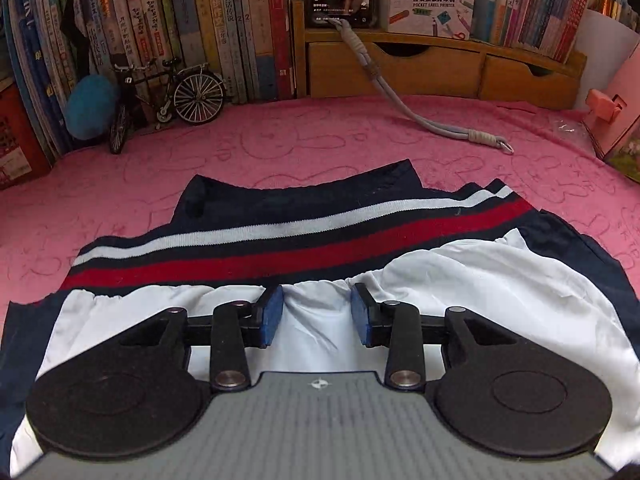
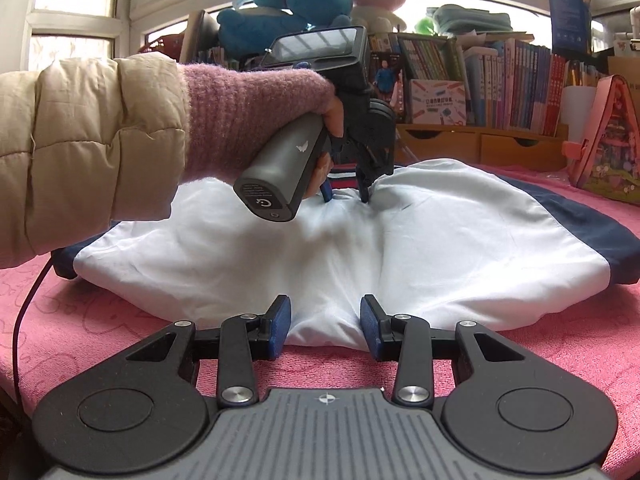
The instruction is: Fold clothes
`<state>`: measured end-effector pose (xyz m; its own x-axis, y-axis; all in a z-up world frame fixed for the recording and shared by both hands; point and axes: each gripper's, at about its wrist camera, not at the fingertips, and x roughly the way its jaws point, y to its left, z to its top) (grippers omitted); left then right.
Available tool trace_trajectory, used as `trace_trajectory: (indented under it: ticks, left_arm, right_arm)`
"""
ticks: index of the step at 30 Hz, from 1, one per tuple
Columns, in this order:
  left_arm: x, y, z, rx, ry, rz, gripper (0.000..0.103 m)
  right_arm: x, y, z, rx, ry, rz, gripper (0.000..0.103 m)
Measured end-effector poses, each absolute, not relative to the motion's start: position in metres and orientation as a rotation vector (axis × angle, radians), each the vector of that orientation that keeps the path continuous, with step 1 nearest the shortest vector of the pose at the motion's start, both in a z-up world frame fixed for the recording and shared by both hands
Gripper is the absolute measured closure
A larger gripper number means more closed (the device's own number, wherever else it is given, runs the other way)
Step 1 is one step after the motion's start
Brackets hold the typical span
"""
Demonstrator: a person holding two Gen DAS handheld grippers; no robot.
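In the left wrist view, the left gripper [image 1: 317,312] sits low over the jacket [image 1: 460,292]. Its two blue pads [image 1: 271,314] are apart, with a bunch of white cloth between them. The jacket lies on the pink cover [image 1: 280,140]. Past the white part runs a band [image 1: 280,248] of red, white and dark stripes. Farther back are a toy bike [image 1: 168,98], a grey strap [image 1: 420,120] and books [image 1: 180,20].

In the right wrist view, the right gripper [image 2: 326,326] is at the near edge of the jacket [image 2: 460,248]. Its pads are apart too, one on each side of a white fold. On the far side, a hand holds the left gripper [image 2: 346,196], tips down on the cloth. Plush toys [image 2: 288,4] sit up high by the window.
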<state>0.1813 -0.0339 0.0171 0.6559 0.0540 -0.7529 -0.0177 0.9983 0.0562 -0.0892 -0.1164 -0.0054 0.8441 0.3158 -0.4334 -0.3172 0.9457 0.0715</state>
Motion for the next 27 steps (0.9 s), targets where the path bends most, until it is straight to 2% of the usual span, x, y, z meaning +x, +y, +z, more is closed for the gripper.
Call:
trace_trajectory:
  ticks: [4,8,11,13,16,21,27]
  left_arm:
    - [0.182,-0.037,0.015,0.052,0.833,0.052,0.066]
    - [0.163,-0.029,0.027,-0.003,0.79,0.063,0.068]
    - [0.12,-0.024,0.042,-0.048,0.707,0.04,0.066]
    - [0.079,-0.026,0.05,-0.05,0.644,0.025,0.063]
    - [0.019,-0.034,0.051,-0.029,0.591,0.045,0.058]
    - [-0.035,-0.051,0.033,-0.026,0.634,0.064,0.058]
    - [-0.049,-0.051,0.017,-0.033,0.661,0.086,0.057]
  right_arm:
    - [-0.09,-0.117,-0.006,-0.007,0.455,0.339,0.064]
    - [-0.089,-0.146,-0.003,0.141,0.454,0.398,0.065]
    - [-0.097,-0.189,0.006,0.235,0.368,0.34,0.061]
    - [-0.099,-0.218,0.013,0.257,0.314,0.279,0.054]
    - [-0.087,-0.262,0.015,0.372,0.338,0.173,0.052]
    - [-0.068,-0.313,0.006,0.52,0.383,0.049,0.051]
    - [-0.058,-0.321,-0.004,0.58,0.422,0.033,0.049]
